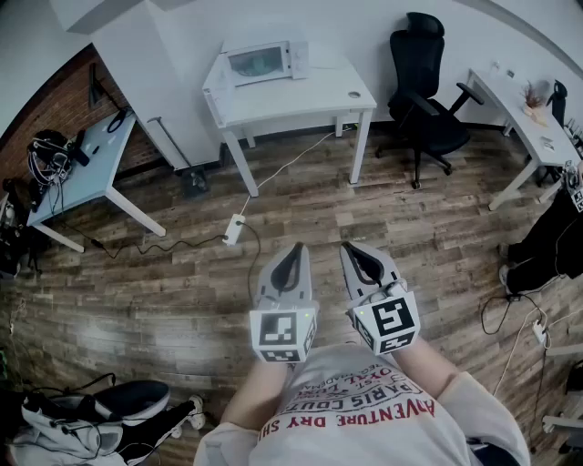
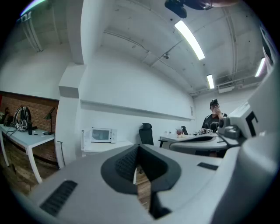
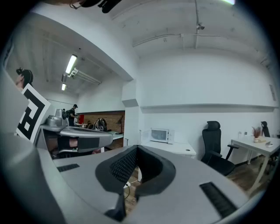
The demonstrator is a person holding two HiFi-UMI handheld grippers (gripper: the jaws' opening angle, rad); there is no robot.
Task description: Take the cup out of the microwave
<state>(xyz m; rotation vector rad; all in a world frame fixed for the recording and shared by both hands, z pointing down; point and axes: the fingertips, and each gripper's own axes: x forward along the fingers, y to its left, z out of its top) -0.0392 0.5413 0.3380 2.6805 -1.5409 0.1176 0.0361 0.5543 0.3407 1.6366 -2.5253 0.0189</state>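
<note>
The floor [image 1: 164, 291] is wood plank with visible grain and a faint sheen. The table [image 1: 301, 102] is smooth matt white. The microwave [image 1: 264, 62] has a glossy door. The left gripper [image 1: 293, 250] and right gripper [image 1: 353, 250] are matt grey plastic, with ribbed black pads [image 2: 127, 164]. The shirt [image 1: 364, 419] is cloth.

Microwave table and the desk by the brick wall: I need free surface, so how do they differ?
The microwave table carries the microwave and a small round thing, otherwise bare; the desk holds a lamp and tangled cables. The table stands against the white wall, the desk beside the brick wall. Both are pale with slim legs.
</note>
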